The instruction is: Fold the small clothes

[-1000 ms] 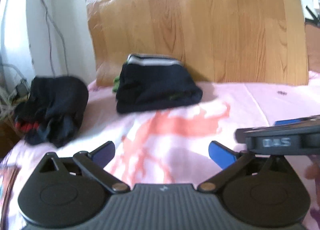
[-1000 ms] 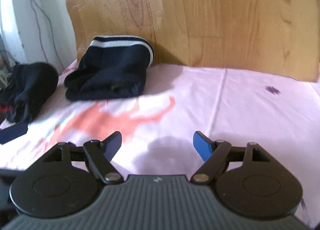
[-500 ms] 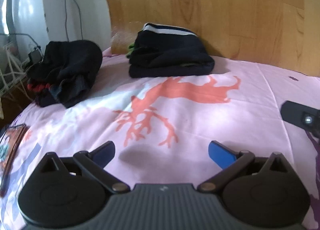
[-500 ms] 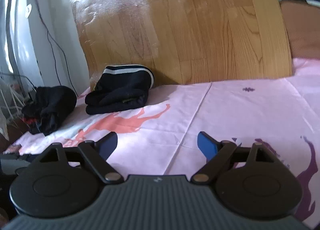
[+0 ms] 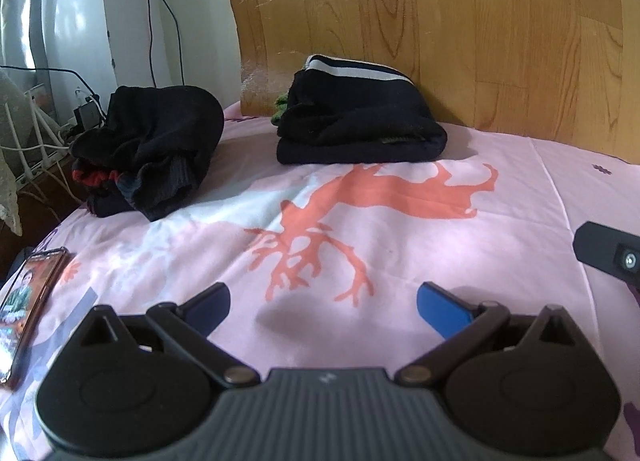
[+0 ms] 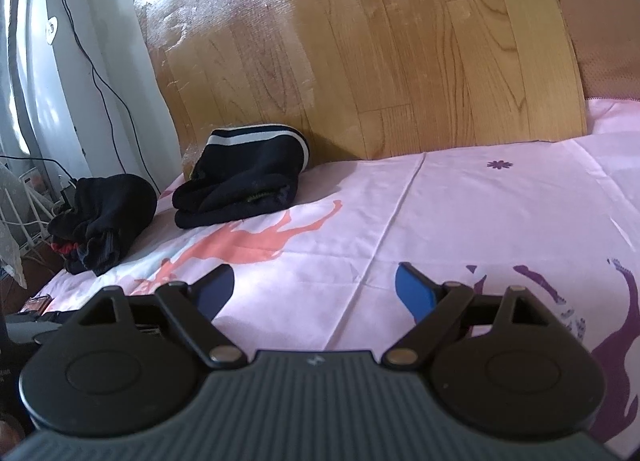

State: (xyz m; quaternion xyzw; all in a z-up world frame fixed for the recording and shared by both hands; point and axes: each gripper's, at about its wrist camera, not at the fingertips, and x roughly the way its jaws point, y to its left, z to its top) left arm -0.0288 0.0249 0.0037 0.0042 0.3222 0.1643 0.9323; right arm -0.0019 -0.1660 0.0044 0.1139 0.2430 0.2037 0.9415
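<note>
Pink sheet: only left view shows phone; both grippers' fingers wide, empty.

Left gripper hangs over the pink sheet, jaws wide, nothing between them. Landmark: the coral deer print. Just beyond it, a folded dark stack against the wooden board. Left of the deer, a crumpled black pile. A phone lies at the near-left edge.
</note>
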